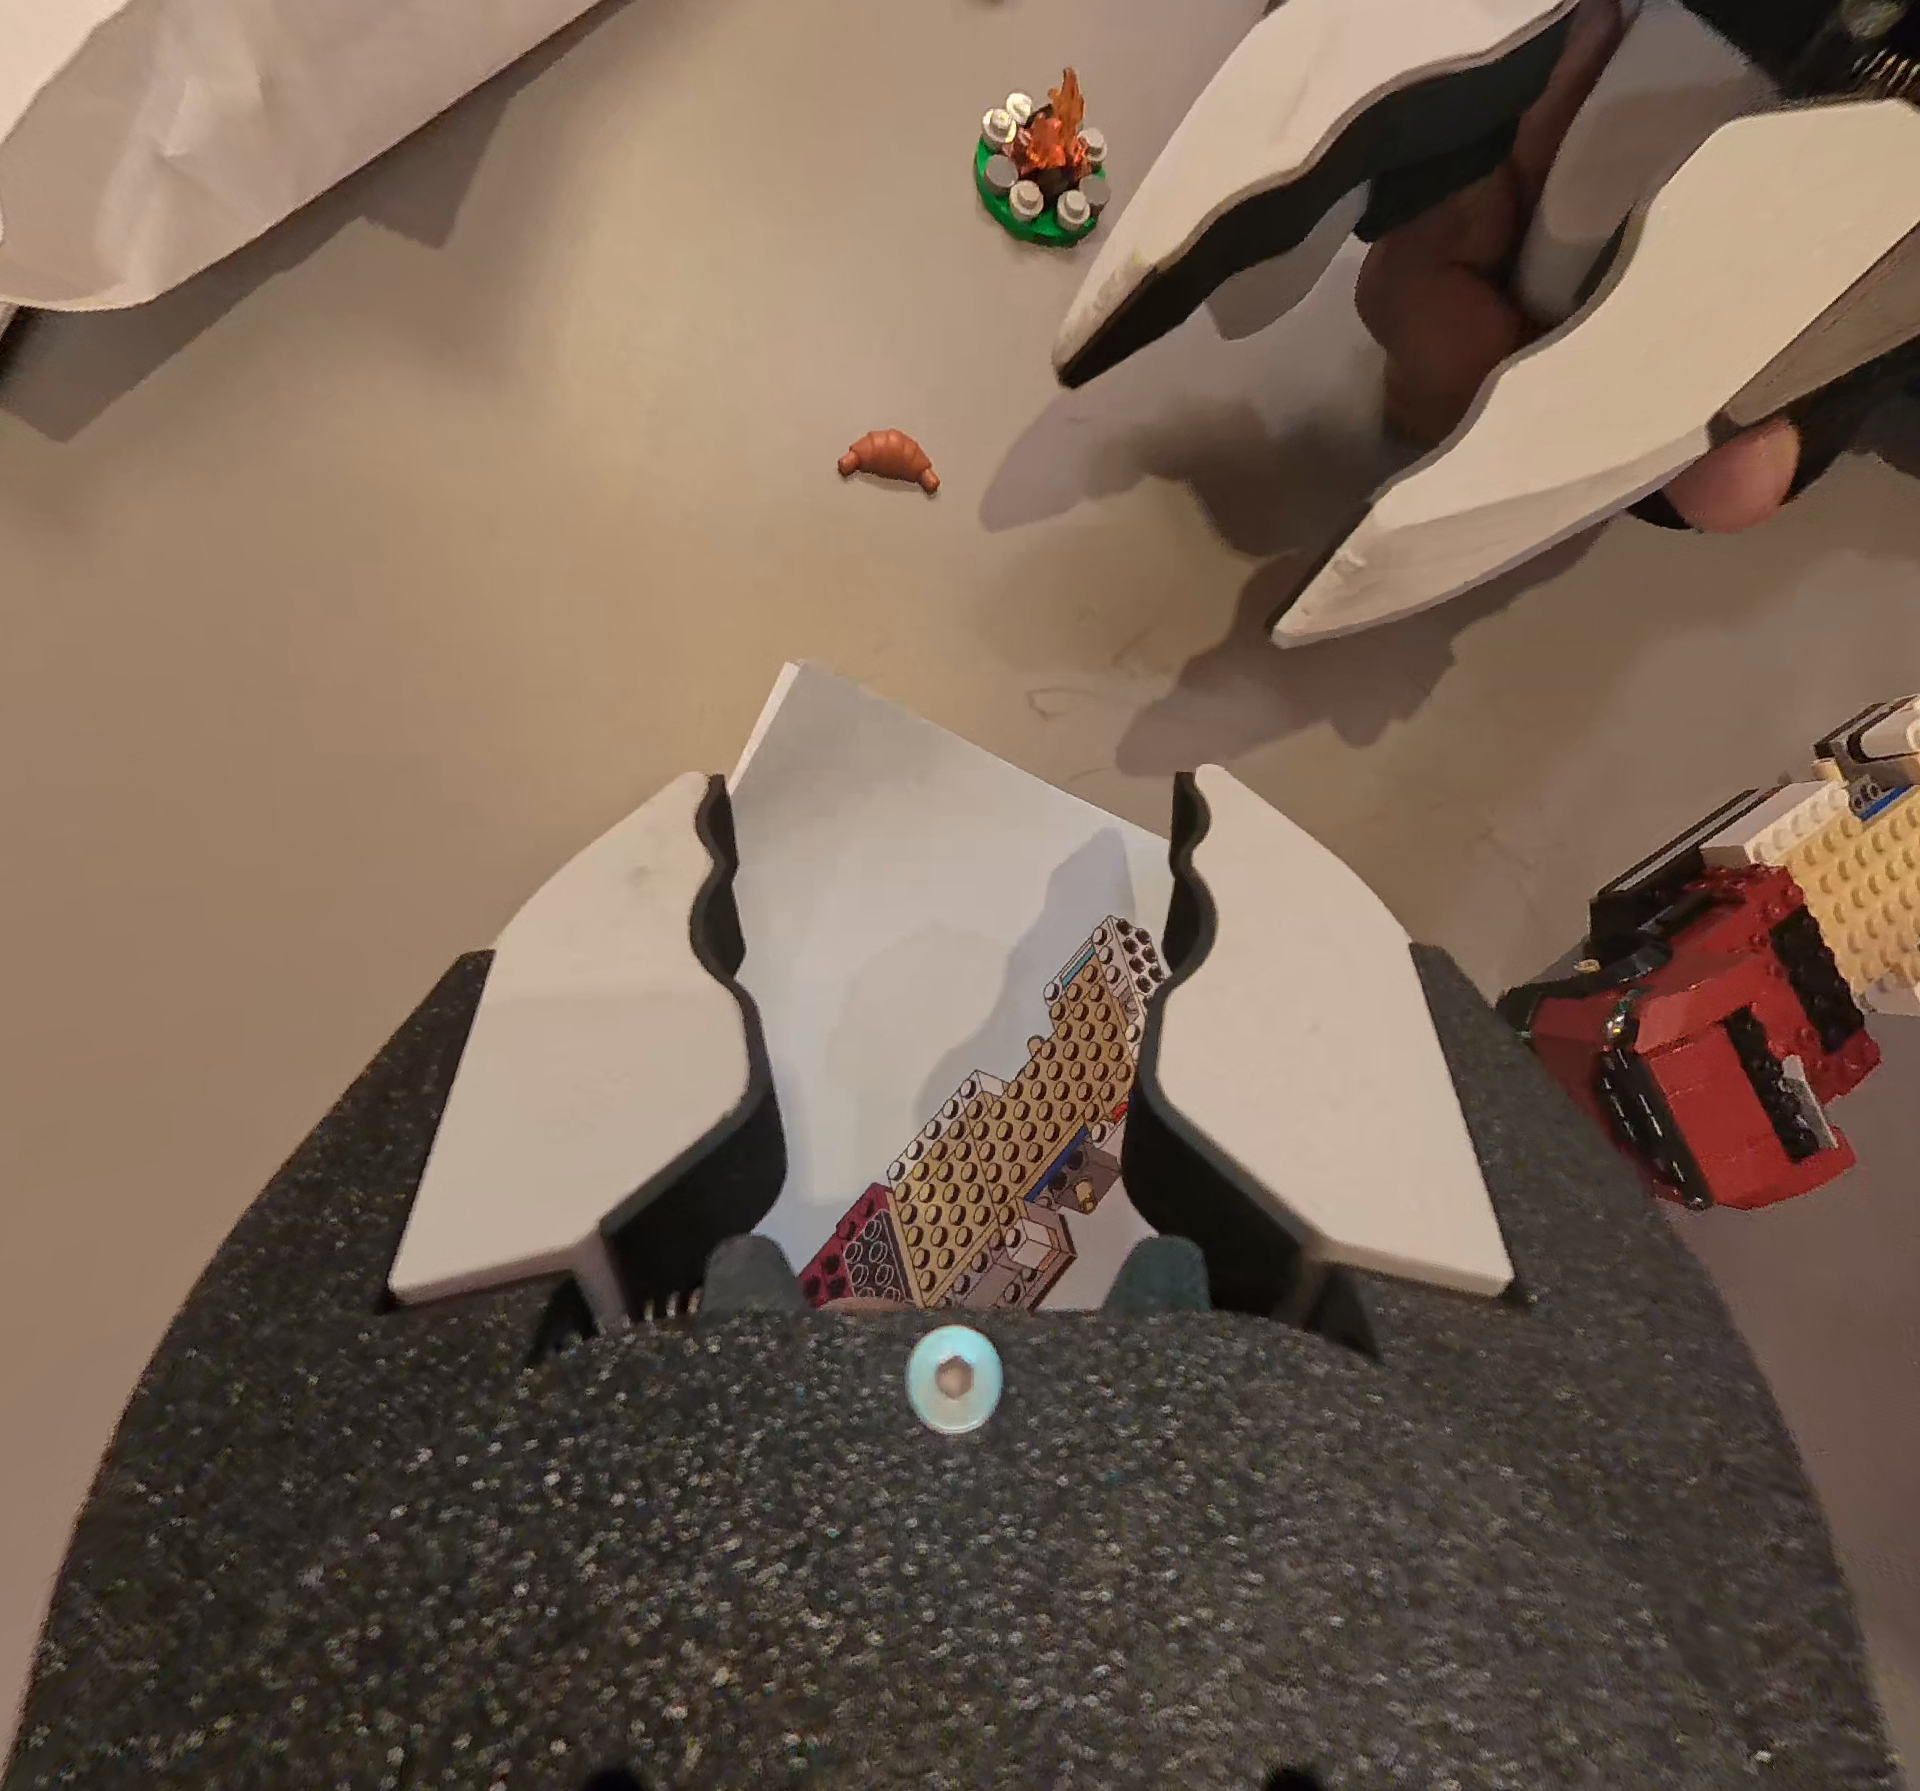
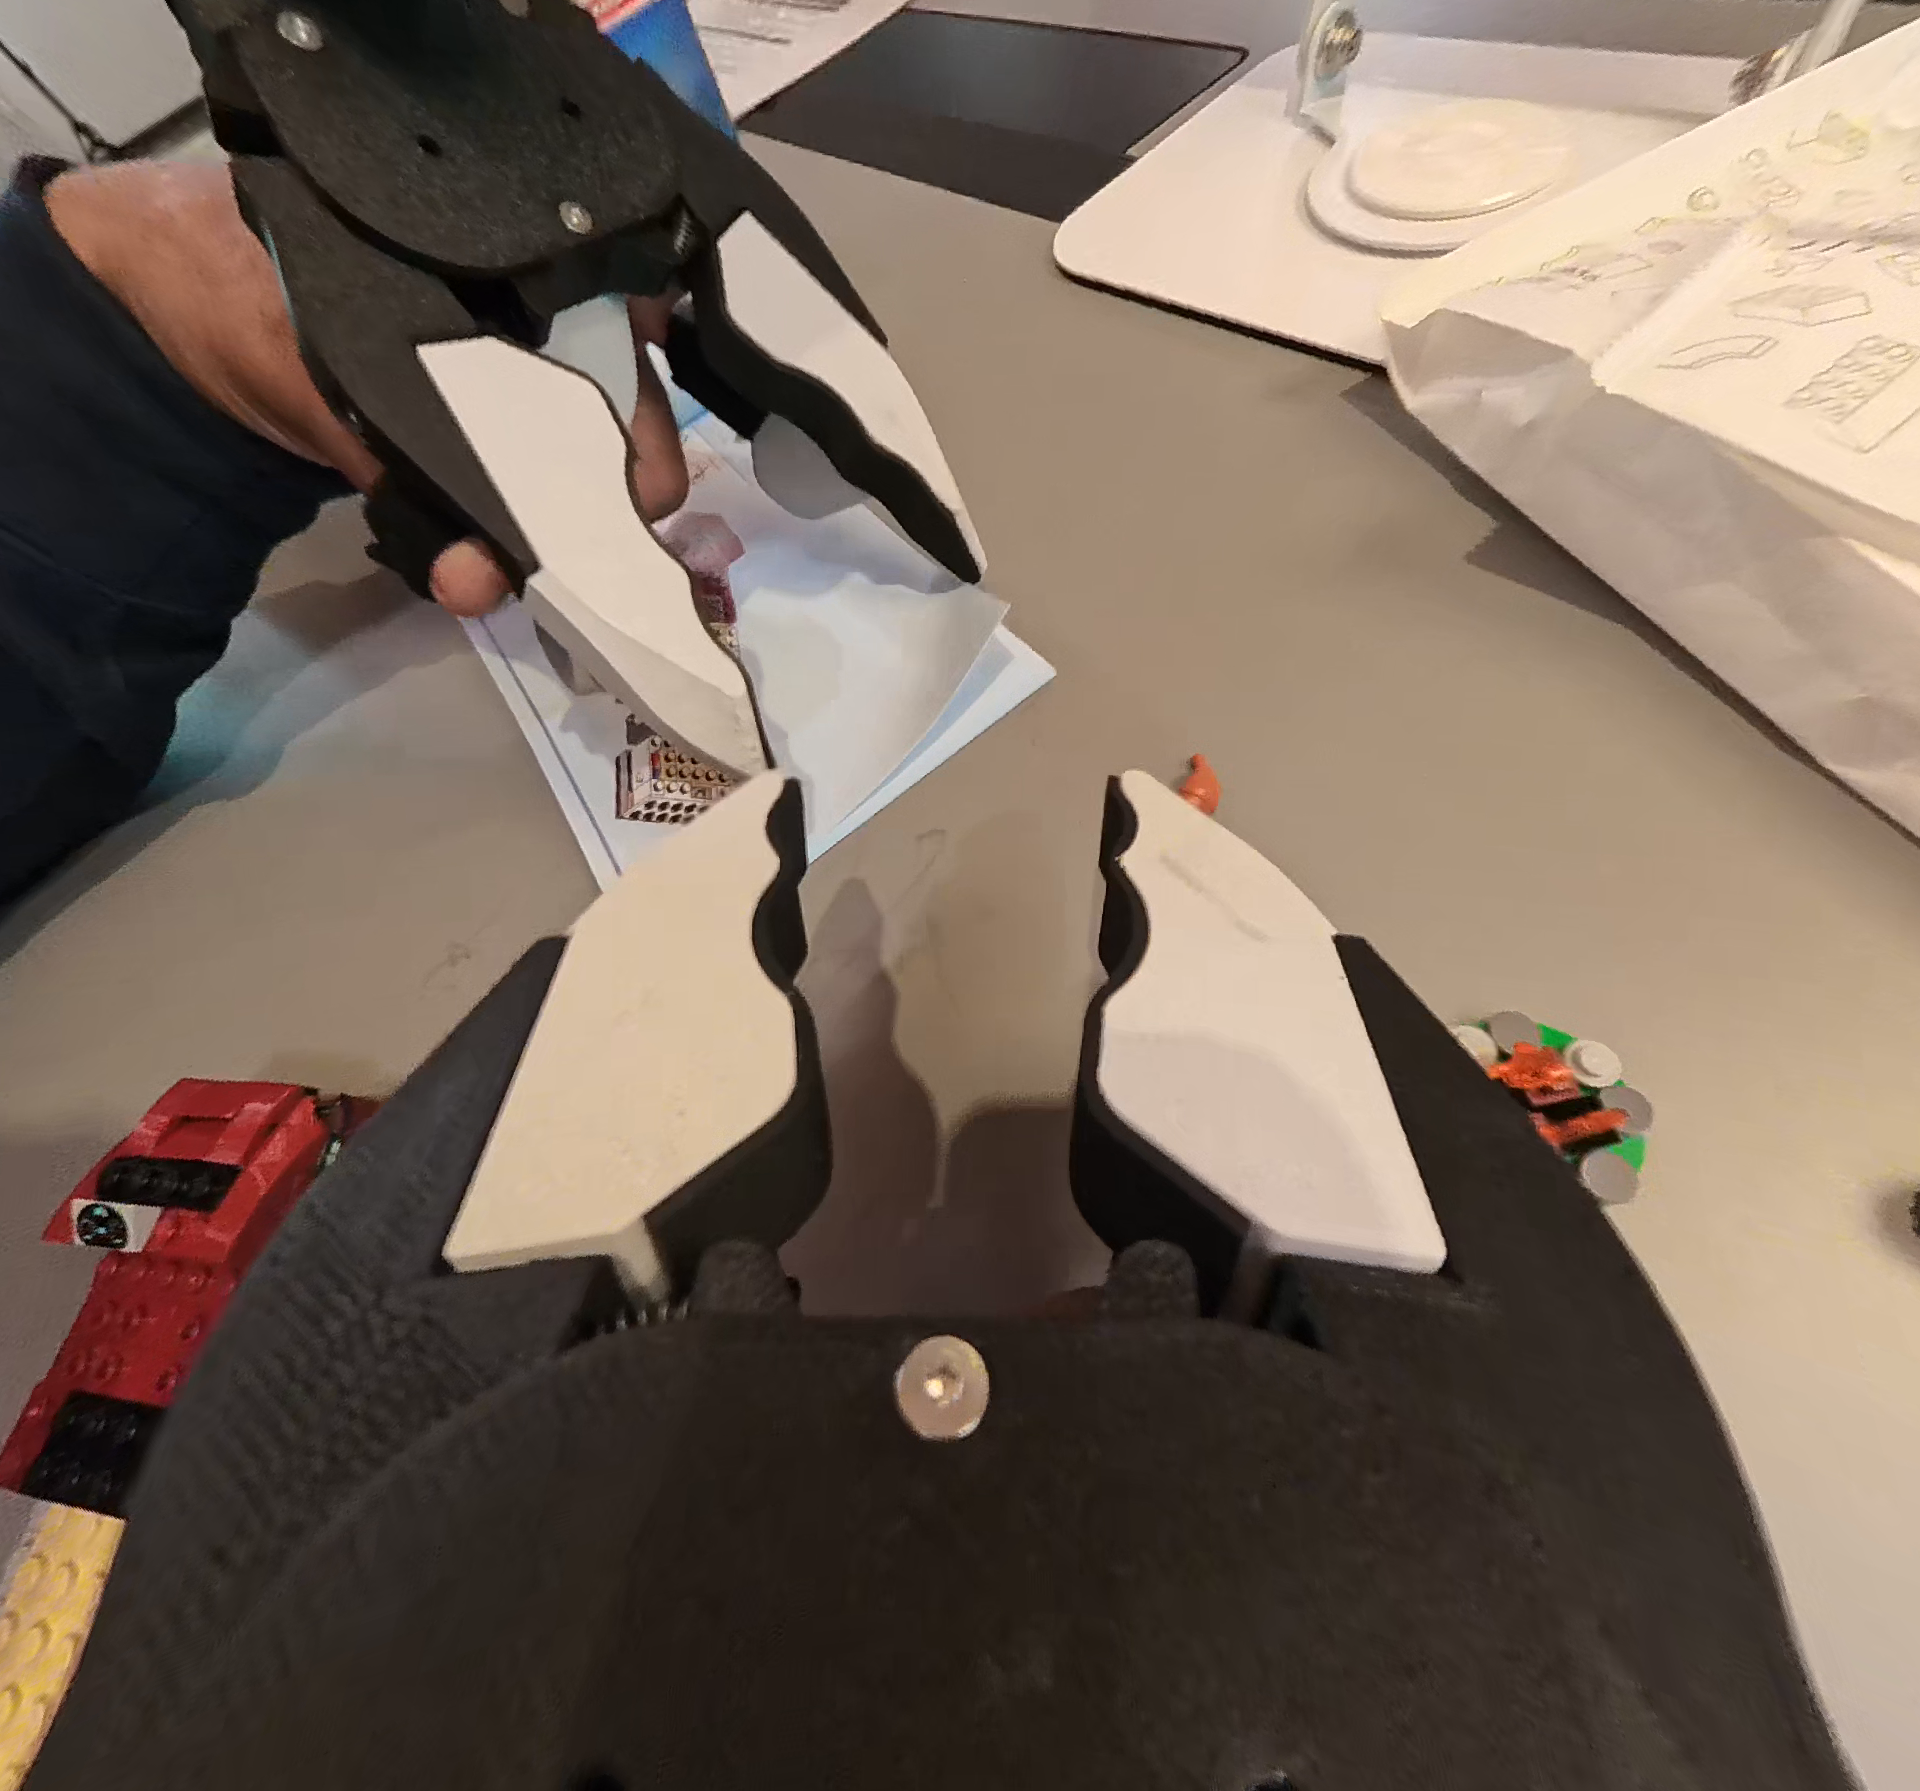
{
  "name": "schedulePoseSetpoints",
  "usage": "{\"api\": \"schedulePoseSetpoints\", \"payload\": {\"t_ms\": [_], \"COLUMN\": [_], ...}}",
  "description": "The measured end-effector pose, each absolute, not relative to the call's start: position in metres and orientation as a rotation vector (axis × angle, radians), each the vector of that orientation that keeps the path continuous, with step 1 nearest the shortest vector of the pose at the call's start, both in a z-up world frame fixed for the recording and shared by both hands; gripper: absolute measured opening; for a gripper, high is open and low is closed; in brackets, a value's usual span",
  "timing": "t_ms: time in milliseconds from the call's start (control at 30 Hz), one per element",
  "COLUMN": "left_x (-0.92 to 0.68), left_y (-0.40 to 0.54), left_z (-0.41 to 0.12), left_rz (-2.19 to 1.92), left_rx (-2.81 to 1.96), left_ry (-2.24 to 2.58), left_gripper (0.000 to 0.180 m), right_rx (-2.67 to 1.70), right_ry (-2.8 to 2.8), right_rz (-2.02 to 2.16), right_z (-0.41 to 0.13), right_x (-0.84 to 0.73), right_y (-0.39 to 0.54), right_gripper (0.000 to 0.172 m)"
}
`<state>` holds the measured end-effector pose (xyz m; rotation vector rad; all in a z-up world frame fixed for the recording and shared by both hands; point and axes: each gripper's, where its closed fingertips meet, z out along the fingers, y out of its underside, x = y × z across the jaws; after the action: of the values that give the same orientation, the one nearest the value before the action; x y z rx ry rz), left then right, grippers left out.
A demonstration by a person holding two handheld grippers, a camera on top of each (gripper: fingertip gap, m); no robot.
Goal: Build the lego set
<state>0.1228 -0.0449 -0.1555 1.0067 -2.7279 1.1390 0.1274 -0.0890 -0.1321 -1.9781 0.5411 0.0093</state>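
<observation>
My left gripper is open, its fingers spread over an open instruction booklet that lies on the grey table. The right wrist view shows it low over the booklet, whose top page curls up between the fingers; nothing is gripped. My right gripper is open and empty above bare table, just right of the booklet's corner. It shows in the left wrist view at the upper right. A small brown croissant piece lies on the table, beside my right fingertip.
A small campfire build on a green round plate sits beyond the croissant. A red and tan brick build stands at the side. A white paper bag and a white lamp base lie farther off.
</observation>
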Motion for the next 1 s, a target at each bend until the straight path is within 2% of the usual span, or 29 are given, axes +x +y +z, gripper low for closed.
{"api": "schedulePoseSetpoints", "payload": {"t_ms": [633,1000], "left_x": [0.118,0.129], "left_y": [-0.034,-0.025], "left_z": [-0.138,-0.129], "left_rz": [1.253,1.31], "left_rx": [0.976,1.265], "left_ry": [-2.661,-2.586], "left_gripper": [0.075,0.075], "right_rx": [-2.251,-2.182], "right_ry": [0.161,0.099], "right_rz": [0.181,0.28], "right_z": [-0.16,-0.149], "right_x": [0.096,0.074], "right_y": [-0.039,-0.025], "right_gripper": [0.054,0.056]}}
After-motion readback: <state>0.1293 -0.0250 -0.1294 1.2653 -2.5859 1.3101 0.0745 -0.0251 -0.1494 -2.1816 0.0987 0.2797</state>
